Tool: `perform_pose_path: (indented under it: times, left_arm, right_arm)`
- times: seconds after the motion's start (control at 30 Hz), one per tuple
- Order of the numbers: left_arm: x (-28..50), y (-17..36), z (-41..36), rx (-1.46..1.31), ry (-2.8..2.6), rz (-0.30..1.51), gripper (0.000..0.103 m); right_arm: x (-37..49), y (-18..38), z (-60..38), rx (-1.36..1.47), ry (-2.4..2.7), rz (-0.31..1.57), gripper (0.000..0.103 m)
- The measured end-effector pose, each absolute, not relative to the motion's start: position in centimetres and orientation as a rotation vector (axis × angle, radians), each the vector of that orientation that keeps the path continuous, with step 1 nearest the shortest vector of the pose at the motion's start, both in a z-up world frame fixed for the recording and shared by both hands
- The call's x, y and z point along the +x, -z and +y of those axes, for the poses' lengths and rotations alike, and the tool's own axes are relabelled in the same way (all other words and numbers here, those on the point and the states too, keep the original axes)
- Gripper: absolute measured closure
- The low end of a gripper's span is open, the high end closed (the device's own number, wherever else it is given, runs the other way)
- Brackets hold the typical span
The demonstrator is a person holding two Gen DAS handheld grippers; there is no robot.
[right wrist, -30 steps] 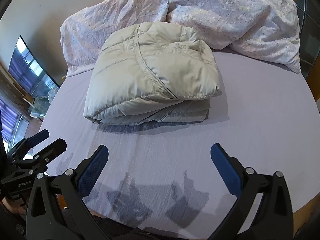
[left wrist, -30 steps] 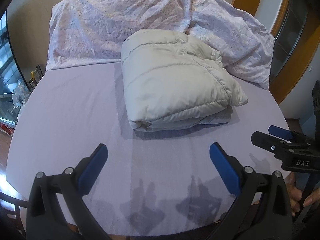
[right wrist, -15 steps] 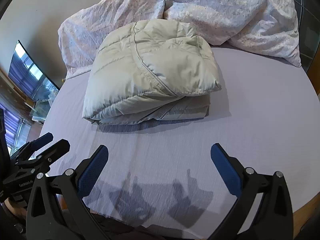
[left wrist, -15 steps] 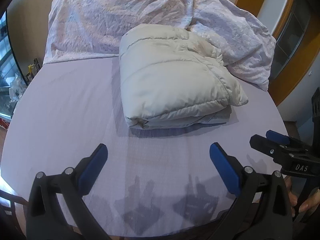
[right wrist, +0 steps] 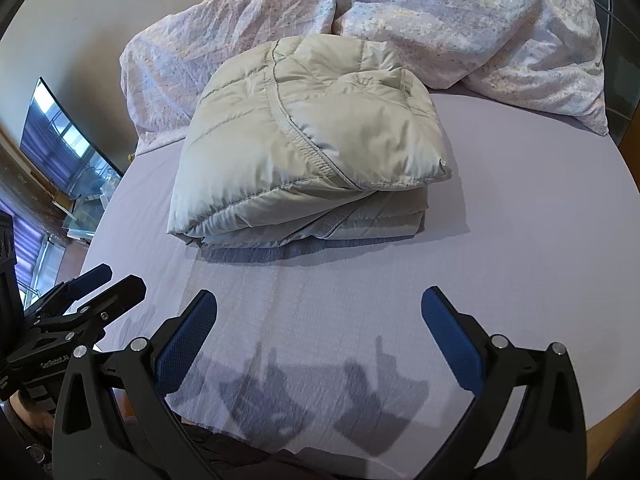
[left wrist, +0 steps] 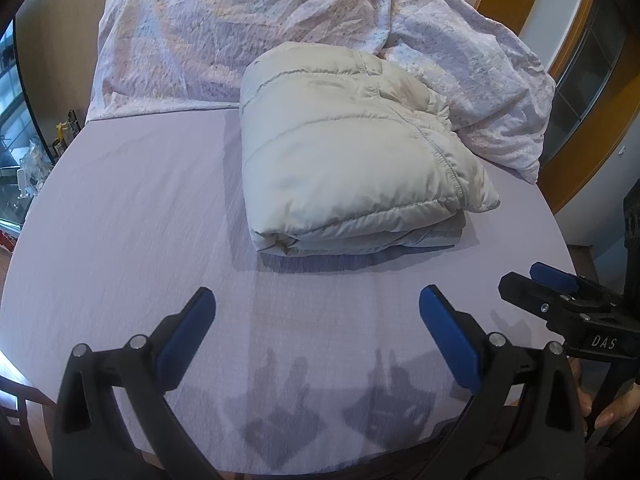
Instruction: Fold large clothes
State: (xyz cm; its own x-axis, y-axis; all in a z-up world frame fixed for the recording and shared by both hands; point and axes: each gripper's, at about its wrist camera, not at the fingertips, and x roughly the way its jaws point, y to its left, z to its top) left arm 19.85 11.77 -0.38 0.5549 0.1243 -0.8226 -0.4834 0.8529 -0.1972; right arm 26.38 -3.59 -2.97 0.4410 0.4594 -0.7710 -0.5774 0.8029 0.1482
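A pale grey-beige puffer jacket [left wrist: 344,152] lies folded into a thick rectangular bundle on the lilac bed sheet [left wrist: 128,208]; it also shows in the right wrist view [right wrist: 304,144]. My left gripper [left wrist: 316,312] is open and empty, held above the sheet in front of the bundle. My right gripper [right wrist: 320,312] is open and empty too, in front of the bundle. The right gripper shows at the right edge of the left wrist view [left wrist: 560,292]. The left gripper shows at the left edge of the right wrist view [right wrist: 88,292].
A crumpled floral duvet [left wrist: 240,28] lies piled behind the jacket, along the head of the bed [right wrist: 460,20]. A TV screen [right wrist: 60,140] and a glass stand are left of the bed. An orange door frame [left wrist: 576,140] stands at the right.
Both grippers have drifted slightly toward the bed, so the folded jacket sits a little nearer in both views. The jacket itself has not moved. Both grippers stay open.
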Motion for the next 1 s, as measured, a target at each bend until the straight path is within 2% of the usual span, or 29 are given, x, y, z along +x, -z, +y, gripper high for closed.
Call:
perform_pose_path:
  times: [1.0]
  left_arm:
    - [19.91,0.45,11.73,-0.443,-0.367,0.913,0.002]
  right_arm:
    - [26.40,3.07,-3.80,-0.124,-0.655,0.907,0.001]
